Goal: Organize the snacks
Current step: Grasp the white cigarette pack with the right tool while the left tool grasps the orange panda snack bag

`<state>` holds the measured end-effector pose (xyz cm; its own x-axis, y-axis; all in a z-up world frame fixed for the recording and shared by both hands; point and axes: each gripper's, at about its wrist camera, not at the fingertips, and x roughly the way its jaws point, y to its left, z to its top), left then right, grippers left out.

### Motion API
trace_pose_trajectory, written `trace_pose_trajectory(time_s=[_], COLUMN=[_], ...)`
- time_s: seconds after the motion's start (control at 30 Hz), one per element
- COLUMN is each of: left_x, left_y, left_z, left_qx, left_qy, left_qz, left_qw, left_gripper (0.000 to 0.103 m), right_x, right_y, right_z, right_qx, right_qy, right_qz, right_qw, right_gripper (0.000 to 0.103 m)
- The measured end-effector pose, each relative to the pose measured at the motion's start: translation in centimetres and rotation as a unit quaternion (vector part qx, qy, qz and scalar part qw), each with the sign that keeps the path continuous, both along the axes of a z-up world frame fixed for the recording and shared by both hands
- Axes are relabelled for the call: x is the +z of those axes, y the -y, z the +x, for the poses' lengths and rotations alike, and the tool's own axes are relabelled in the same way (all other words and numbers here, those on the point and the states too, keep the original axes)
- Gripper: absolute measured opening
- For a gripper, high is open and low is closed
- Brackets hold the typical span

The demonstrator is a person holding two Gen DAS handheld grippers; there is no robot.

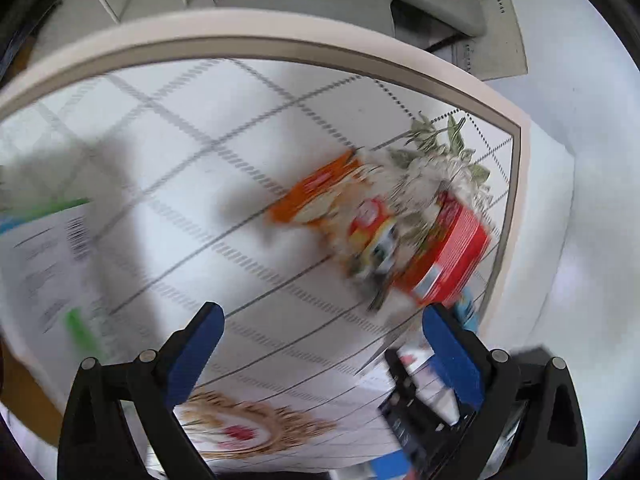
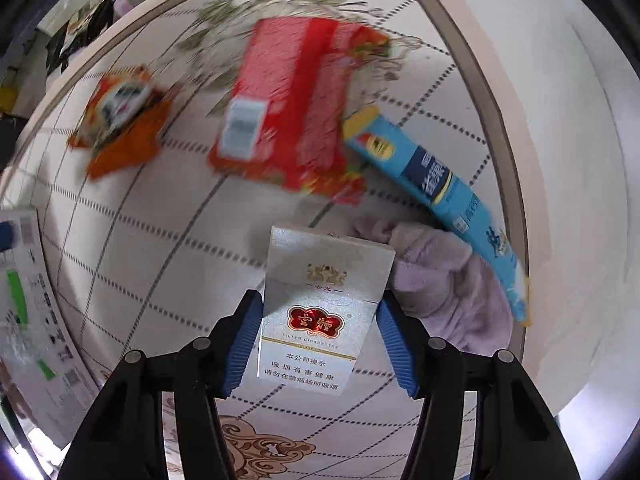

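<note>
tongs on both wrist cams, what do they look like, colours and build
Both look alike. The left tongs and right tongs each have two black plastic arms of triangular, open-frame shape, joined by round silver-grey pivot pins. Each finger ends in a blue pad; in the right view the pads show fine ribbing. No cables, markings or sleeves are visible.

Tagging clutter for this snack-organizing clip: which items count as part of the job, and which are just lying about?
Job items:
- red snack bag
- orange snack packet
- blue box
- white cigarette pack, clamped in the right hand-held gripper
- left hand-held gripper, open and empty

Lying about:
- lilac cloth
- printed sheet at the table edge
- patterned tablecloth
</note>
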<state>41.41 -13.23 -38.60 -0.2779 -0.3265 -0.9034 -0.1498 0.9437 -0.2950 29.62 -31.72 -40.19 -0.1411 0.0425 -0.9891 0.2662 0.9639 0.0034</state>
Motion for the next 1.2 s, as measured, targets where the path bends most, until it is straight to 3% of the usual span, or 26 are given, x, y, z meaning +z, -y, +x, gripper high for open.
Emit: trace_pose_trajectory(time_s=[0.1,0.23,0.3,0.37,0.4,0.53,0.77,0.93,1.2], left_x=[-1.8,-4.0,-4.9,-4.8,-4.5,-3.4,-0.7,2.9,11.5], left_y=[1.0,1.9,2.5,3.1,3.4,4.2,4.5,3.8,-0.4], left_z=[1.5,2.6,2.7,2.4,2.3,1.3,-2.9,-7.4,-12.7], left_qx=[0.017,0.012,-0.006,-0.024,-0.034,-0.067,-0.101,-0.102,-0.09], left_qy=[-0.015,-0.024,-0.02,-0.007,0.004,0.037,0.082,0.117,0.187], left_qz=[0.0,0.04,0.061,0.082,0.09,0.094,0.098,0.082,0.037], left_qw=[0.9997,0.9988,0.9979,0.9963,0.9954,0.9926,0.9866,0.9845,0.9776], left_gripper=[0.102,0.098,0.077,0.068,0.056,0.048,0.046,0.045,0.045], right_x=[-0.1,-0.4,-0.5,-0.4,-0.4,0.3,1.1,2.4,9.9], right_y=[0.9,3.1,3.8,4.7,4.8,4.0,2.6,1.6,-0.4], right_z=[0.9,3.1,3.9,4.5,4.5,3.0,0.2,-2.0,-4.0], right_qx=[-0.006,-0.013,-0.012,-0.008,-0.006,0.004,0.009,0.012,0.042], right_qy=[0.0,-0.004,-0.006,-0.004,-0.004,0.0,0.009,0.024,0.075], right_qz=[-0.001,0.01,0.013,0.014,0.015,0.019,0.036,0.06,0.081], right_qw=[1.0,1.0,1.0,1.0,1.0,1.0,0.999,0.998,0.993], right_gripper=[0.061,0.061,0.061,0.061,0.061,0.06,0.06,0.06,0.06])
